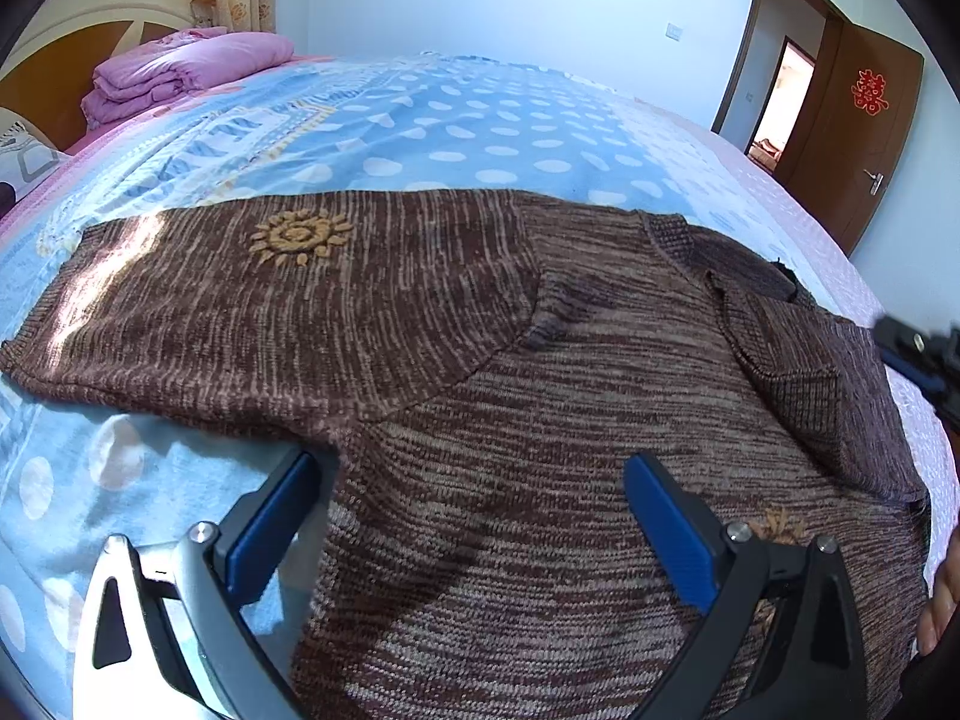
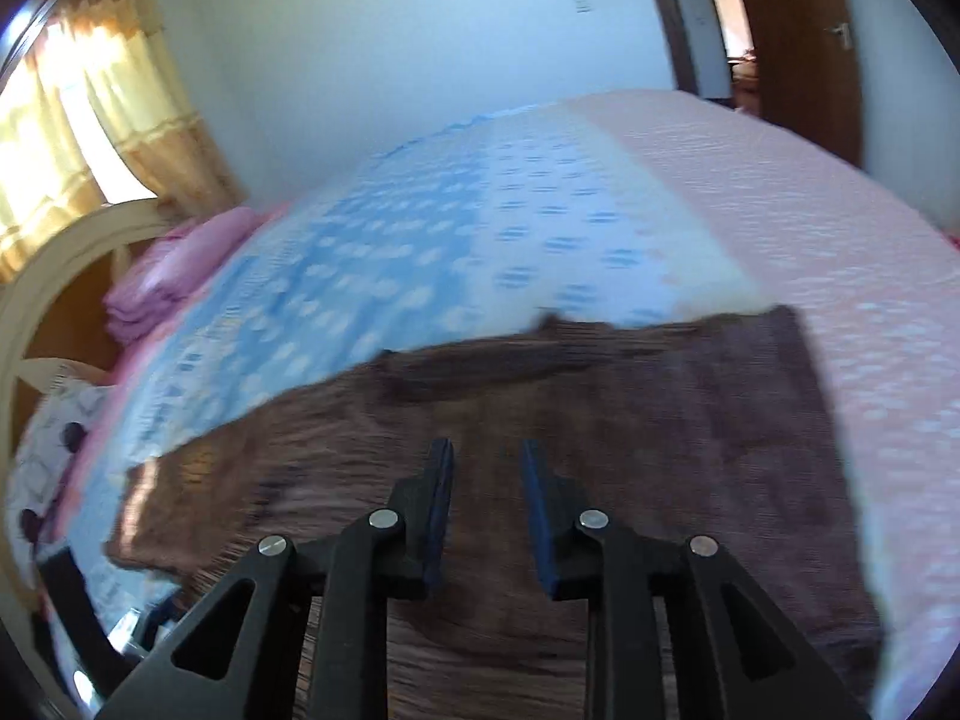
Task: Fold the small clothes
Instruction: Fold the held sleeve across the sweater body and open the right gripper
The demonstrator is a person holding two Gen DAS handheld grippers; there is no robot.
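A brown knitted sweater (image 1: 540, 432) lies flat on the bed, one sleeve with a yellow sun motif (image 1: 300, 237) stretched out to the left. My left gripper (image 1: 480, 480) hovers low over the sweater's near part, jaws wide open, with one blue pad (image 1: 270, 528) at the armpit edge and nothing gripped. In the blurred right wrist view, my right gripper (image 2: 487, 456) hangs above the sweater (image 2: 660, 420). There is a narrow gap between its pads and no cloth in it. That gripper's dark tip (image 1: 918, 354) also shows at the sweater's right edge in the left wrist view.
The bed carries a blue dotted blanket (image 1: 456, 132) over a pink sheet (image 2: 840, 228). A folded pink quilt (image 1: 180, 75) lies by the headboard (image 1: 78, 18). A brown door (image 1: 852, 132) stands open at the far right. A person's hand (image 1: 939, 600) shows at the right edge.
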